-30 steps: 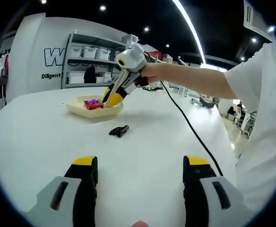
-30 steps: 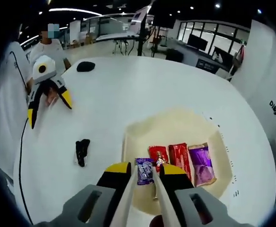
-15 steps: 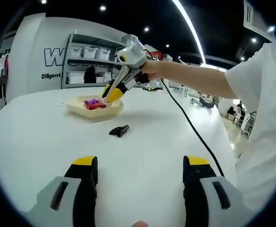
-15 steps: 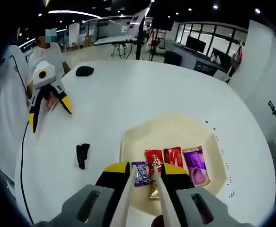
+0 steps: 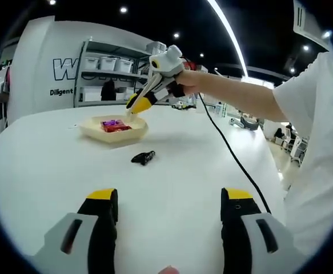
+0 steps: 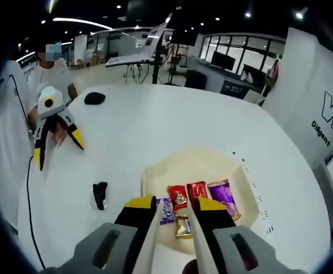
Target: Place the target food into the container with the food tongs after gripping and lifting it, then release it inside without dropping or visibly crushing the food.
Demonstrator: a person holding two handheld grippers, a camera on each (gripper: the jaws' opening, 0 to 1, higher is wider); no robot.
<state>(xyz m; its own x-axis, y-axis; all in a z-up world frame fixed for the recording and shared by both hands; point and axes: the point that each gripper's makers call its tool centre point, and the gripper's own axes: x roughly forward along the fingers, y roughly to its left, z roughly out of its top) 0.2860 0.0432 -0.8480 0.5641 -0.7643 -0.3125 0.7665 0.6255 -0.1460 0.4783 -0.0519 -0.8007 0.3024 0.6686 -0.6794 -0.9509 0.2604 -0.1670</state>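
The right claw point(image 6: 173, 206) hangs above the near edge of a shallow cream tray point(image 6: 240, 171) on the white worktop point(image 6: 155, 131), its yellow-tipped jaws drawn close together with only a narrow slit between them. Nothing seems to be pinched there; a small gold-wrapped snack point(image 6: 183, 227) shows through the slit, lying on the tray floor rather than lifted, though the jaws partly cover it, so this is a judgement. Beside it in the tray lie a blue-purple packet point(image 6: 165, 209), two red packets point(image 6: 178, 197) side by side, and a larger purple packet point(image 6: 224, 197) furthest out. They are flat and roughly in a row, which suits a tray meant to receive items set down one at a time.

In the left gripper view the same right claw point(image 5: 136, 105) is held out at arm's length over the tray point(image 5: 113, 131), tilted down toward it, a posture that keeps the tips over the container while clear of the food. The left claw point(image 5: 171, 212) sits low over the worktop, well apart from the tray, jaws spread wide and holding nothing; it looks parked out of the way. The right gripper view shows it point(image 6: 55, 149) at the worktop's edge near the person.

A small black object point(image 6: 100, 194) lies on the worktop just outside the tray; what it is cannot be made out. A dark rounded thing point(image 6: 94, 98) rests far across the worktop.
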